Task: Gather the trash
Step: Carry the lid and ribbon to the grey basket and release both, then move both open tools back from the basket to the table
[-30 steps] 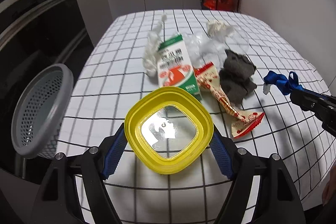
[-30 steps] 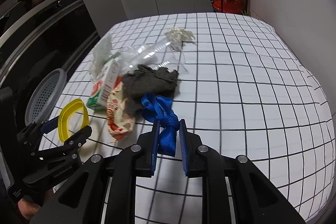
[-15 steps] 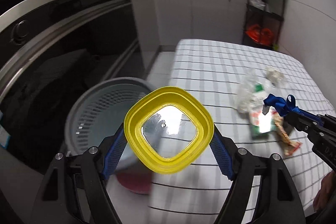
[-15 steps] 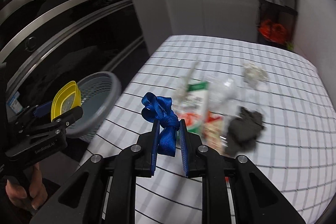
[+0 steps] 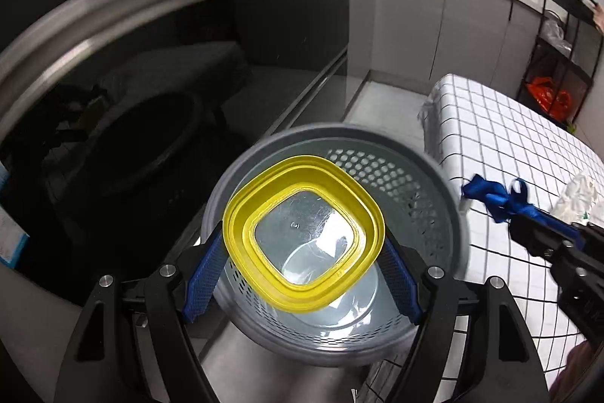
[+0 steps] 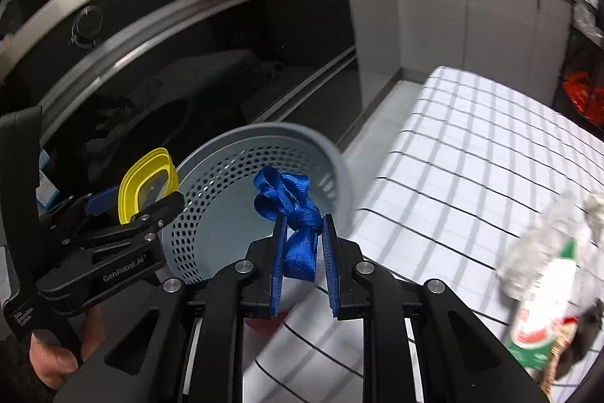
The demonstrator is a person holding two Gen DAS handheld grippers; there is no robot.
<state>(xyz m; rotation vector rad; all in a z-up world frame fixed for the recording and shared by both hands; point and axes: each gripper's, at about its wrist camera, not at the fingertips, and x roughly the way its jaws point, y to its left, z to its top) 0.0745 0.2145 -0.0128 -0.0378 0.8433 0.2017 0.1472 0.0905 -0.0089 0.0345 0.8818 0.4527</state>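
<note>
Swung off desk (image 5: pixel 502 138): left tongs (image 5: pixel 302 259) clamping yellow lid (image 5: pixel 302 237) directly over bin (image 5: pixel 434 184); right tongs (image 6: pixel 302 248) pinching blue ribbon (image 6: pixel 290 203) at rim.

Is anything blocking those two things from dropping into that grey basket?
Nothing visible. The yellow lid in the left gripper hangs over the open grey basket. The blue ribbon in the right gripper sits near its rim. The basket looks nearly empty.

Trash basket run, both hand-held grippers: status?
Left hand-held gripper clamps yellow lid over grey basket. Right hand-held gripper pinches blue ribbon at the rim. Nothing blocking.
</note>
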